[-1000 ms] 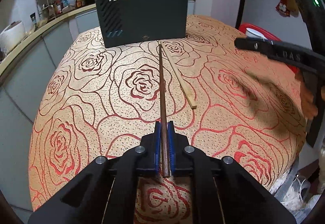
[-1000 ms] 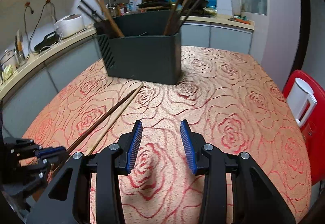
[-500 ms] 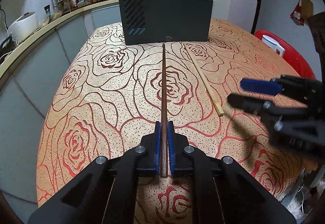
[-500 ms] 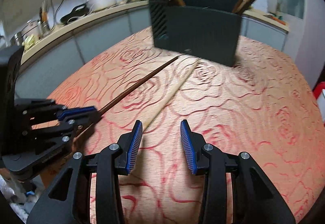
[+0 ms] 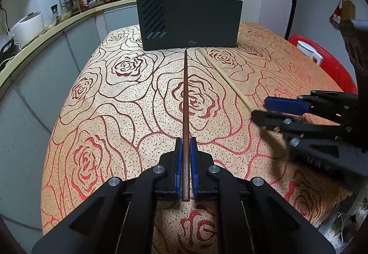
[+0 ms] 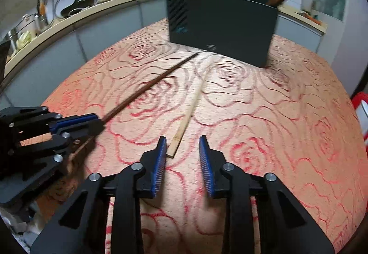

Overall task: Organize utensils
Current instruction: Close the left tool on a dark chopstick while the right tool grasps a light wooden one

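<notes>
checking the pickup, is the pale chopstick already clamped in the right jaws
No, the pale chopstick lies on the tablecloth with its near end between the closing jaws of the right gripper, untouched.

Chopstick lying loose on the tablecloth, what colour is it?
Pale tan, like light bamboo. The chopstick shows sharpest in the left wrist view; the right wrist view is blurred.

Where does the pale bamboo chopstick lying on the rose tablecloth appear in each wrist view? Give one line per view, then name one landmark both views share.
Left wrist view: the pale chopstick runs diagonally right of centre, from near the holder's base down to the right gripper.
Right wrist view: the pale chopstick lies at centre, its near end just ahead of the right gripper, whose jaws are closing but not touching it.
Shared landmark: the dark utensil holder.
</notes>
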A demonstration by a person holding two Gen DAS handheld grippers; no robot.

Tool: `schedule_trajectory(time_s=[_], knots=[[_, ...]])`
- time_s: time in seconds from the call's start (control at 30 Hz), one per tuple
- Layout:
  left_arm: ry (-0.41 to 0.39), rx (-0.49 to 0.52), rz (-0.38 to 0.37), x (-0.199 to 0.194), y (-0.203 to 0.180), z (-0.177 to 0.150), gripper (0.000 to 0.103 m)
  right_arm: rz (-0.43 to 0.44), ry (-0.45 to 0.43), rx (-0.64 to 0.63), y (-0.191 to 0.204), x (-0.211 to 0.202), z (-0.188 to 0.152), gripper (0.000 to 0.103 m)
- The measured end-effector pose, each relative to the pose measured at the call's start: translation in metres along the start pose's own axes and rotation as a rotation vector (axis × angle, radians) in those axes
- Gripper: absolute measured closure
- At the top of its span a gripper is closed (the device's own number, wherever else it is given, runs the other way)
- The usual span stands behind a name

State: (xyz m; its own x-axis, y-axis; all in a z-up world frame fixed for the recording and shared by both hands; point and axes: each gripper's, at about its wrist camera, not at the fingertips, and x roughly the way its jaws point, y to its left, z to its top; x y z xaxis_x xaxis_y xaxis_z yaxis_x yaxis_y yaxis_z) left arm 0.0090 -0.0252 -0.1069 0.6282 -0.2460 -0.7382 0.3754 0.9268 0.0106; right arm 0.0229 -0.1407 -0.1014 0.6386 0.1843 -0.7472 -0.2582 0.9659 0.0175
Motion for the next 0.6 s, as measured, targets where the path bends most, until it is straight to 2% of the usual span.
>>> schedule_trajectory(time_s=[0.13,0.2,0.33,0.4,0.6], knots=[[-0.005,0.003,0.007,0.000,-0.001,-0.001,0.096,-0.037,-0.014,0.059,-0.020,-0.005,-0.005,0.077],[-0.007,0.005,0.009,0.000,-0.001,-0.001,0.096,-0.020,-0.017,0.066,-0.023,-0.005,-0.006,0.077],[-0.009,0.002,0.006,0.000,0.000,-0.001,0.096,0.006,-0.021,0.034,-0.015,-0.002,-0.004,0.077],[-0.010,0.001,0.005,0.000,-0.001,-0.001,0.096,-0.007,-0.027,0.012,-0.009,0.000,-0.003,0.077],[-0.016,0.007,0.010,0.000,-0.002,-0.001,0.096,-0.028,-0.044,-0.015,-0.001,0.001,-0.003,0.086]])
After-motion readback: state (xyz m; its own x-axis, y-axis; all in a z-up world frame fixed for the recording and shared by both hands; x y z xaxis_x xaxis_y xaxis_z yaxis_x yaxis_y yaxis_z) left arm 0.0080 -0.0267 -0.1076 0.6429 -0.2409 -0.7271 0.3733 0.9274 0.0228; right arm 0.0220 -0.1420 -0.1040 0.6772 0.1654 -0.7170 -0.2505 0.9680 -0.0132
